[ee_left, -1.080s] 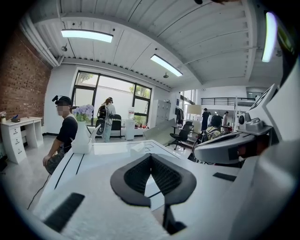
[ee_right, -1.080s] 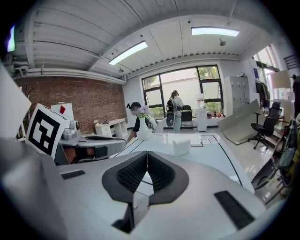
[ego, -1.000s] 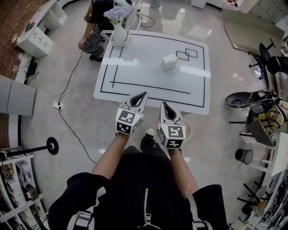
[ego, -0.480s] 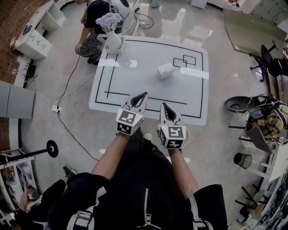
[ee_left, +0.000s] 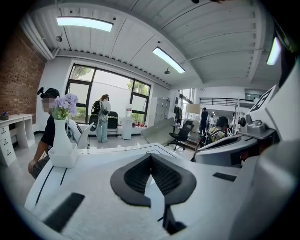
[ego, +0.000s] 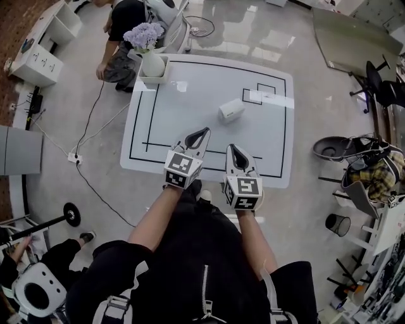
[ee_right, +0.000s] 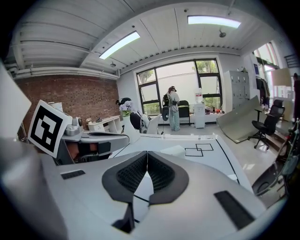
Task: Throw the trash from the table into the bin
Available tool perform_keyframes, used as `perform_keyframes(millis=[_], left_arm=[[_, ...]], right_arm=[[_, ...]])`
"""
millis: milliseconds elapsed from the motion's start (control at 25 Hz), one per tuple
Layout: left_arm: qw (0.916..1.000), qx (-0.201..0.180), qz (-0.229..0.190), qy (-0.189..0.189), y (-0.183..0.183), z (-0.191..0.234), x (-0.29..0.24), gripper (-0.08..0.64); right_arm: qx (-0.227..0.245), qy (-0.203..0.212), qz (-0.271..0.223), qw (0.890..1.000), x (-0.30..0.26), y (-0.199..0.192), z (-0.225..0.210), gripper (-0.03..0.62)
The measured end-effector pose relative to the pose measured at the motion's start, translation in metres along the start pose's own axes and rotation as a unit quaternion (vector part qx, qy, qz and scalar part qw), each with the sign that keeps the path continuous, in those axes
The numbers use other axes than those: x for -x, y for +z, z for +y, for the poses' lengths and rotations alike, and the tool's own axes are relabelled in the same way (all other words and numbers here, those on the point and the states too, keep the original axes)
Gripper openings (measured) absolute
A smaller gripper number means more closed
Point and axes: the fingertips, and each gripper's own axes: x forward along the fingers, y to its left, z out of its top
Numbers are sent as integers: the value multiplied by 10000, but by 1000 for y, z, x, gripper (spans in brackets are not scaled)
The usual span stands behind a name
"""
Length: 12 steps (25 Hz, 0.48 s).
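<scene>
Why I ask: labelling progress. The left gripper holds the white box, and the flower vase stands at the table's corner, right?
No: the head view shows the white box lying on the table; the left gripper is shut on nothing. The flower vase is at the corner.

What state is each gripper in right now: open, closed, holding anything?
Left gripper: closed, fingers together, holding nothing.
Right gripper: closed, fingers together, holding nothing.

In the head view, my left gripper (ego: 203,131) and right gripper (ego: 232,147) cover part of the table's (ego: 190,95) near edge. The top edge cuts off the crouching person (ego: 123,19). The black bin (ego: 338,223) is too small to see inside.
</scene>
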Motion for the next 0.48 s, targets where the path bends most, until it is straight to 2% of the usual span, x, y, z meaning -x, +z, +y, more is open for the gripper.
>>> perform_keyframes(millis=[120, 480], left_arm=[[10000, 10, -25, -34, 8, 19, -15, 8], [9993, -45, 244, -297, 15, 69, -46, 8]], right_arm=[[-21, -83, 59, 9999, -22, 8, -5, 9], [-76, -306, 229, 9992, -82, 30, -4, 9]])
